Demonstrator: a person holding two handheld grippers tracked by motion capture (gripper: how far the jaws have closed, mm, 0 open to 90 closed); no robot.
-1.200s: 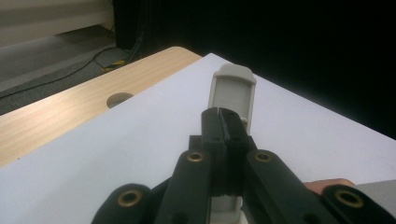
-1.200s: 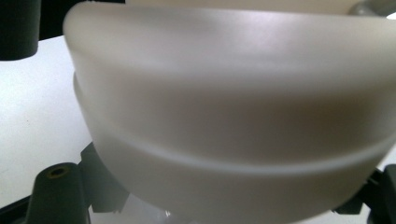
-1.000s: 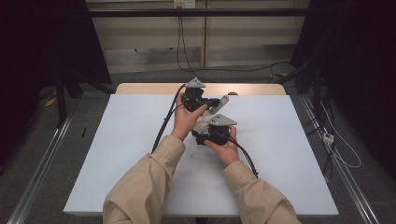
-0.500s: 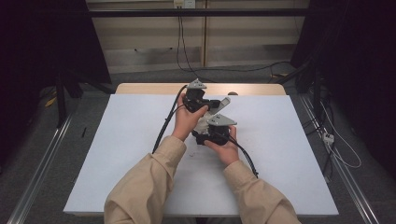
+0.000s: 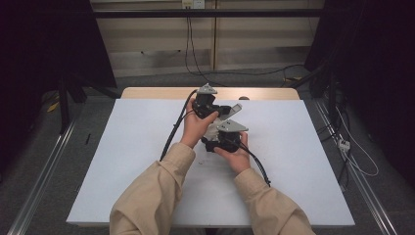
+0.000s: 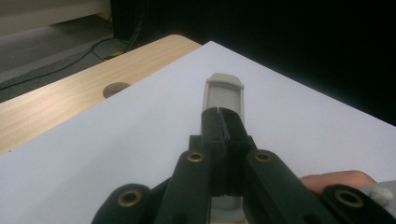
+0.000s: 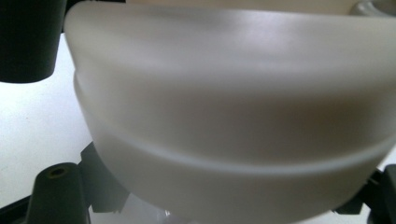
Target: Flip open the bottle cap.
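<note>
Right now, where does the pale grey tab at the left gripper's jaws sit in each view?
High view: the grey tab lies at table centre, just right of the left gripper.
Left gripper view: mid-picture, rising past the shut jaw tips.
Right gripper view: blurred whitish plastic up close; whether it is the same piece, I cannot tell.
Shared landmark: the white table sheet.

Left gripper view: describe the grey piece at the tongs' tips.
Find the white table sheet beside the light wooden strip with a round hole. Follow the black left tongs to their tips: a flat plastic tab juts beyond them, alone in being pale grey with rounded corners.
</note>
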